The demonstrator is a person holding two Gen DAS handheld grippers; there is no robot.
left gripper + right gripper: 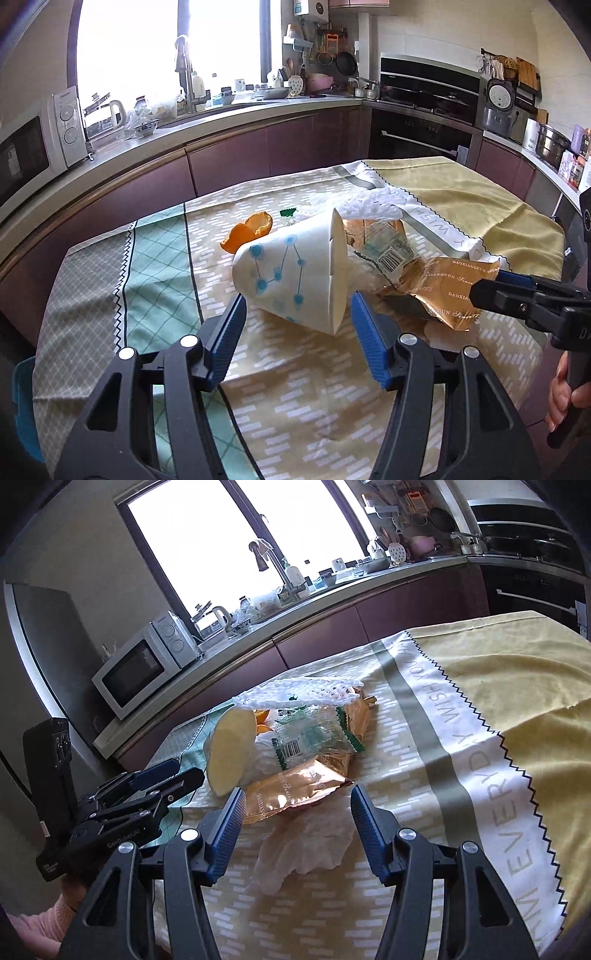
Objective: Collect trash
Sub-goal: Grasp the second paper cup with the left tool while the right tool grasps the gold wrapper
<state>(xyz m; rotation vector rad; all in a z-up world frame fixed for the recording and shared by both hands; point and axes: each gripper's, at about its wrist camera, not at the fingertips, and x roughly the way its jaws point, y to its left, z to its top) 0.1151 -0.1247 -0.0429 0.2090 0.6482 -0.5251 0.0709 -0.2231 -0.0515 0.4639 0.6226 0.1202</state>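
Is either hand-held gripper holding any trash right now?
No. The left hand-held gripper frames the paper cup untouched; the right hand-held gripper hangs open above the gold wrapper.

Legible text on the trash and cloth

Gold wrapper [448, 286] is showing "DAOXIANGCUN" repeated; tablecloth [454, 716] band is reading "WISH" and "EVERYDAY"; left gripper [177, 771] body is showing "GenRobot.AI".

Paper cup [291, 269] tipped on side; gold wrapper [447, 291], clear wrapper [314, 738], orange peel [251, 230] beside.

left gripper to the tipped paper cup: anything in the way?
Nothing visible. The left gripper is open, with only bare tablecloth before the paper cup. The gold wrapper lies beside the cup's mouth, not between.
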